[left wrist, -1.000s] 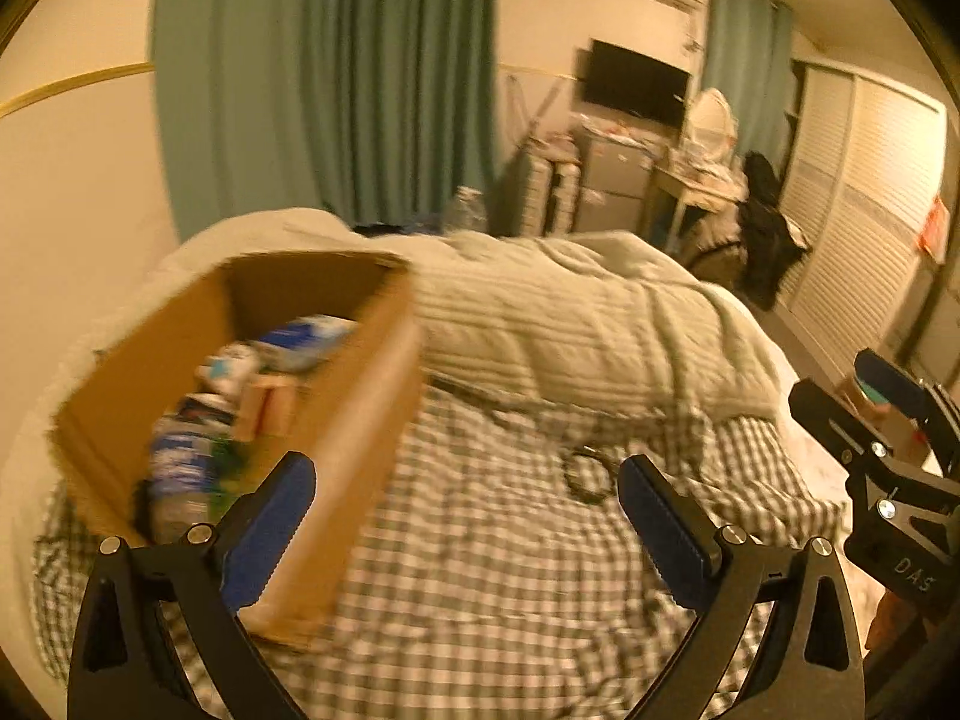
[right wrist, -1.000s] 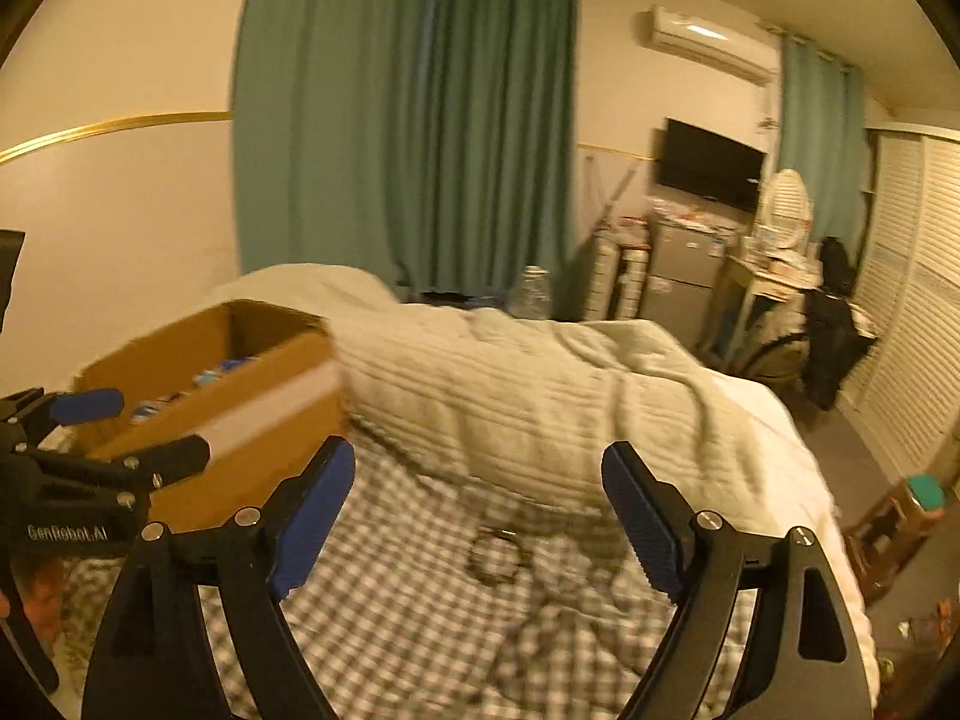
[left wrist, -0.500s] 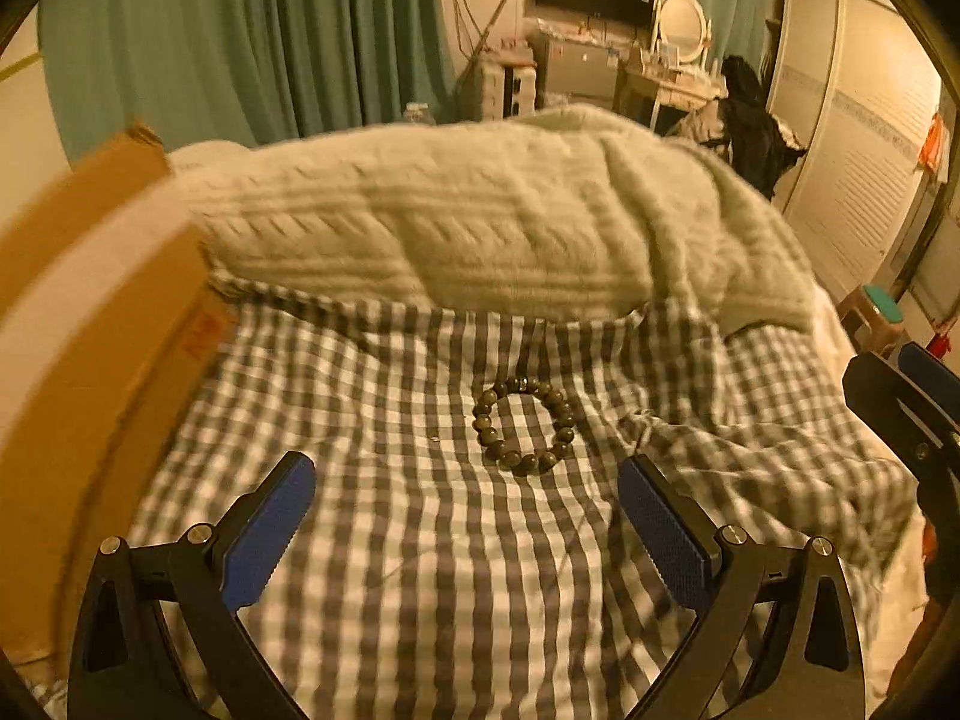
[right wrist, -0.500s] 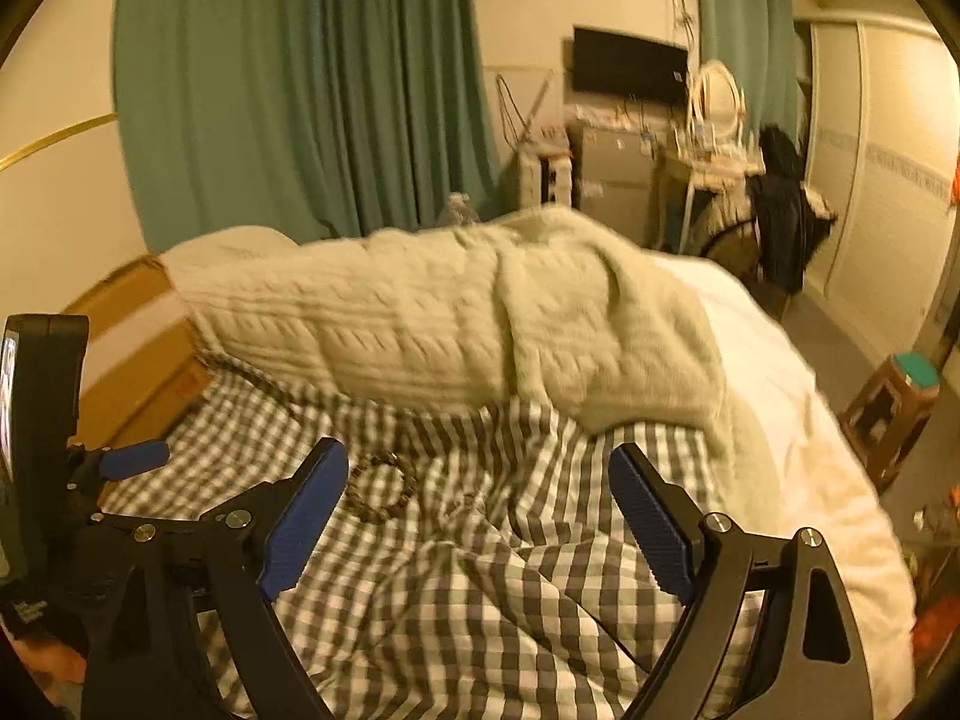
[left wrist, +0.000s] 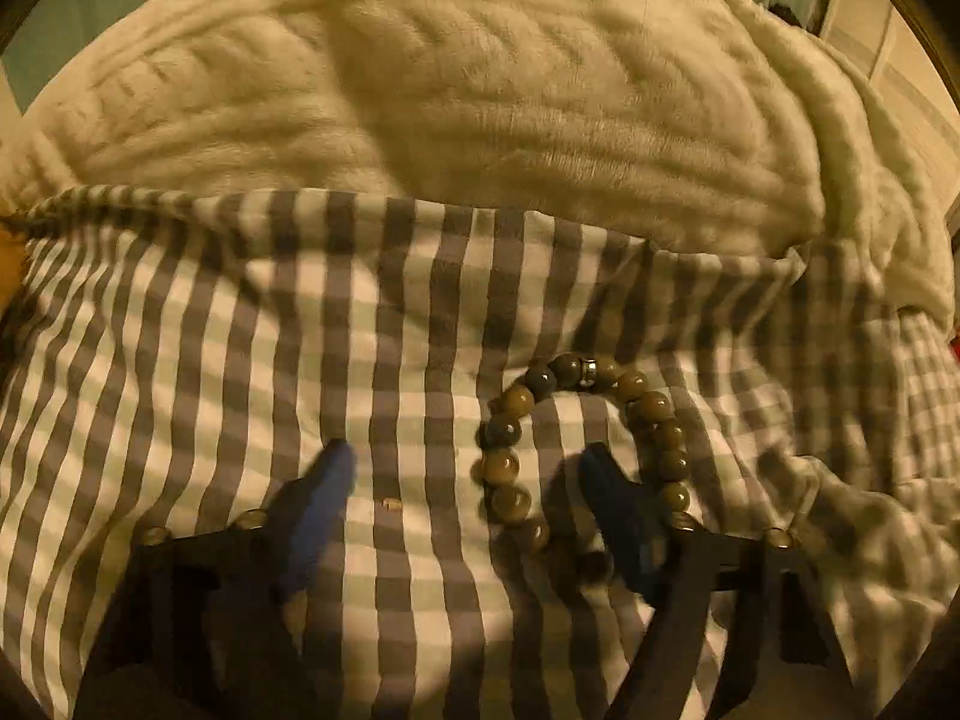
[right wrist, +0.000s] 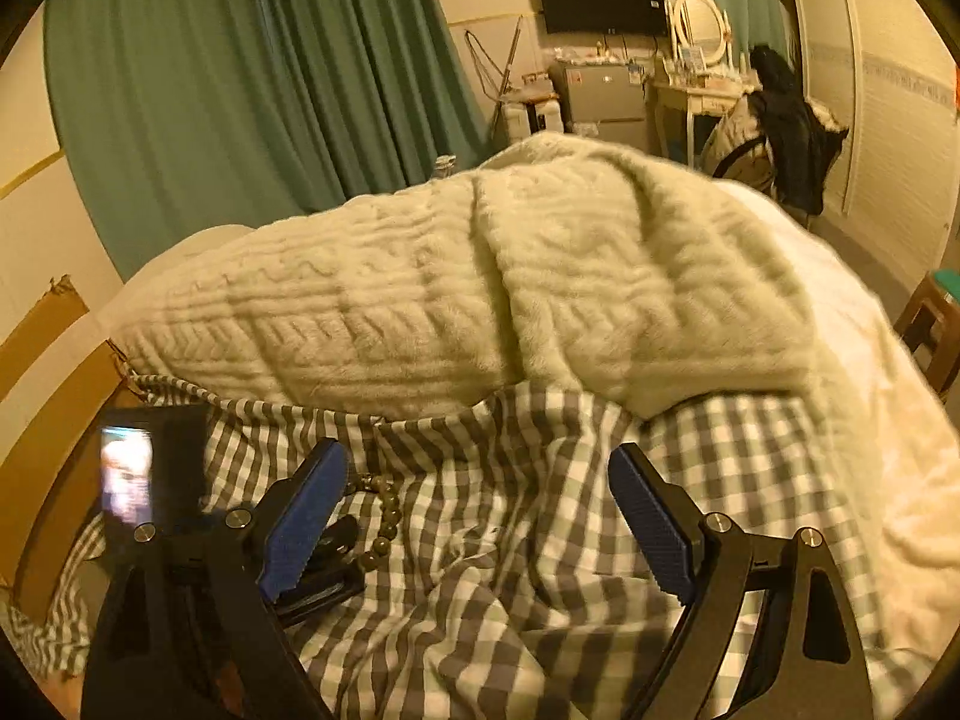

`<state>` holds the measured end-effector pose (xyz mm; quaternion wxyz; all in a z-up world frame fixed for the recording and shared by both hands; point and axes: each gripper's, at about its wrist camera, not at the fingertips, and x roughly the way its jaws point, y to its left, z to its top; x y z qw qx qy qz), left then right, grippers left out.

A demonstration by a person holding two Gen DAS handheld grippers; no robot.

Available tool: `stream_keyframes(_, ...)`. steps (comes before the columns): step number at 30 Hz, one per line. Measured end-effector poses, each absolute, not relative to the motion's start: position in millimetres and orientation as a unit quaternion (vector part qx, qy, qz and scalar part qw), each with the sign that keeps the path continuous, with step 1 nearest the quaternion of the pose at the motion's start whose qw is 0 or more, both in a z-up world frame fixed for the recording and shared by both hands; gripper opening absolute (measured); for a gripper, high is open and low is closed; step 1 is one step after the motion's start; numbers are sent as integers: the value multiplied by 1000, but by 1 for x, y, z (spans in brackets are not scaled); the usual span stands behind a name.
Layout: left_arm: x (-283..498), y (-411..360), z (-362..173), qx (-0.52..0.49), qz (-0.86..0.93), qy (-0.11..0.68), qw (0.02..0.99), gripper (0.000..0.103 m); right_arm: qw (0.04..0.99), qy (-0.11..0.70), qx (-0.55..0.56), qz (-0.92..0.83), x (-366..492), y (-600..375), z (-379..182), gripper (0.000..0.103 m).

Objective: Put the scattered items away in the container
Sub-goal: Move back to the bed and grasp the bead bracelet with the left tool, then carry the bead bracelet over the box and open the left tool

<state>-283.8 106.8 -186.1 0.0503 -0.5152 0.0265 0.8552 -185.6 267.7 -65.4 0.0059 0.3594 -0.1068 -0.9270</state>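
Left gripper points steeply down at the checked sheet, jaws closing; the left side of the bead bracelet lies between its blue pads, the right pad standing inside the ring, neither pad yet pressing on a bead. Right gripper hangs spread wide over rumpled sheet, nothing between its pads; part of the bracelet shows just beside its left pad. The bracelet lies flat on the sheet, near the edge of the cream blanket; a cardboard box stands at the far left of the right-wrist view.
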Motion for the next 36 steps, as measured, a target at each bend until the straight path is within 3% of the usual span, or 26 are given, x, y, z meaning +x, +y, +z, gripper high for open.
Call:
stream_keyframes(2, -280, 111, -184, -505, 860, 31, 73, 14, 8, -113, 370, -922, -190, 268, -73, 89)
stream_keyframes(3, -278, 111, -182, -502, 861, 33, 74, 12, 10, -116, 373, -920, -191, 269, -74, 89)
stream_keyframes(9, -255, 96, -160, -491, 866, -2, 92, 11, 5, -114, 376, -920, -183, 268, -72, 89)
stream_keyframes(16, -198, 69, -88, -436, 891, -30, 126, 11, 16, -92, 368, -925, -156, 245, -47, 89)
stream_keyframes(28, -147, -7, 97, -307, 946, -24, 101, 11, 75, -33, 281, -956, -98, 160, 75, 89)
stream_keyframes(36, -139, -96, 152, -292, 956, -8, 12, 11, 157, -20, 243, -957, -86, 75, 138, 89)
